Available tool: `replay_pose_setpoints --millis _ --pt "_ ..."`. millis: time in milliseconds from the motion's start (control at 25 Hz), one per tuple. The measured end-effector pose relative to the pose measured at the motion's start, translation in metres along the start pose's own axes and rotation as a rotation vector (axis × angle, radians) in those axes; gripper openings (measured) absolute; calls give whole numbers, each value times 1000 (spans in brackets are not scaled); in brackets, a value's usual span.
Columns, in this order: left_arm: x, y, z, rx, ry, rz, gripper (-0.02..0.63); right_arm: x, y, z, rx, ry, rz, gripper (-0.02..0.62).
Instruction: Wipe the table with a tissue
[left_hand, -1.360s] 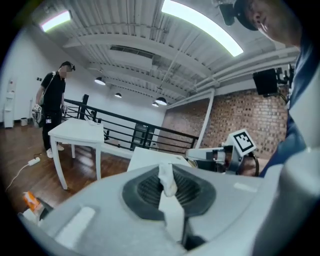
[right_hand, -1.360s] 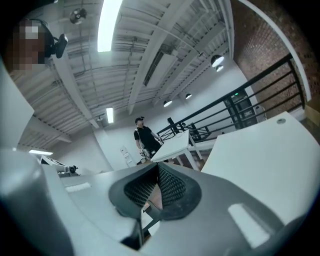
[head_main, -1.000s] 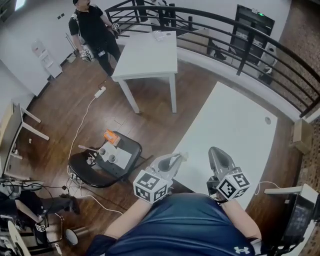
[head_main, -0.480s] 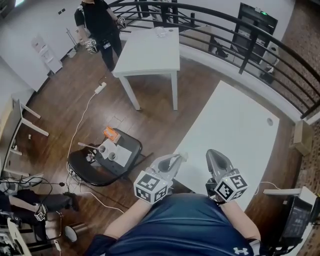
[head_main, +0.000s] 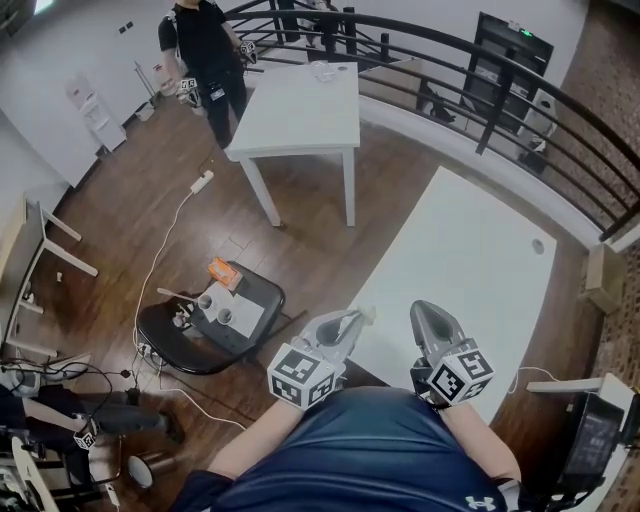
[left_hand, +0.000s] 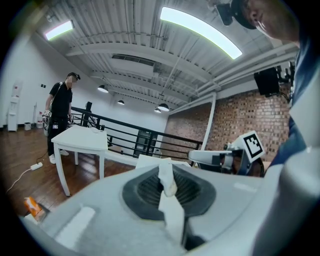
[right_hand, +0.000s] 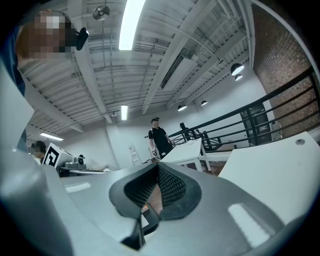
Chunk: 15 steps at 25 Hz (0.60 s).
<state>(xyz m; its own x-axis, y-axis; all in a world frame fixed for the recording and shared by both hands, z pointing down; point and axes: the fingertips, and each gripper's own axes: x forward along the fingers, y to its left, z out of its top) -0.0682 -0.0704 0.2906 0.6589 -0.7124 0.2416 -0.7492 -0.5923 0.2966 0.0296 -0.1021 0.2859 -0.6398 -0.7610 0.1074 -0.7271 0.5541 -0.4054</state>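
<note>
- L claw (left_hand: 167, 172): jaws clamped on a white tissue (left_hand: 170, 205). A strip of it runs down btwn the black ribbed pads (left_hand: 142, 190), w/ a small crumpled bit at the tips.
- Head view: L claw (head_main: 352, 320) is held low, close in front of the person's body. The tissue (head_main: 367, 313) pokes out at its tip, right by the near left edge of the big white table (head_main: 470, 250). Can't tell if tissue touches the top.
- R claw (right_hand: 156, 167): jaws closed, mesh pads (right_hand: 172, 187) meeting at the tips, empty.
- Head view: R claw (head_main: 428, 312) is over the near end of the same table, just beside the L claw. Both point away from the person.
- Each claw has its marker cube at the rear, next to the person's blue shirt (head_main: 380, 450).
- There's a small round hole (head_main: 536, 241) near the table's far right side.
- Black chair (head_main: 185, 350) stands on the wood floor to the left of the L claw. It carries paper cups (head_main: 215, 308) & an orange pack (head_main: 221, 271).
- Farther off is a 2nd white table (head_main: 300, 105), well apart from the big one.
- A person in black (head_main: 205, 50) stands by that table's far left corner.
- A white power strip (head_main: 201, 183) w/ cable lies on the floor near the 2nd table's leg.
- A black railing (head_main: 470, 75) runs behind both tables.
</note>
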Motion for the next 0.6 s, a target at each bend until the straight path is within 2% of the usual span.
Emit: replay_pose_setpoints --millis 600 --pt "-13 -11 -11 -6 7 3 18 -15 8 -9 17 5 -6 11"
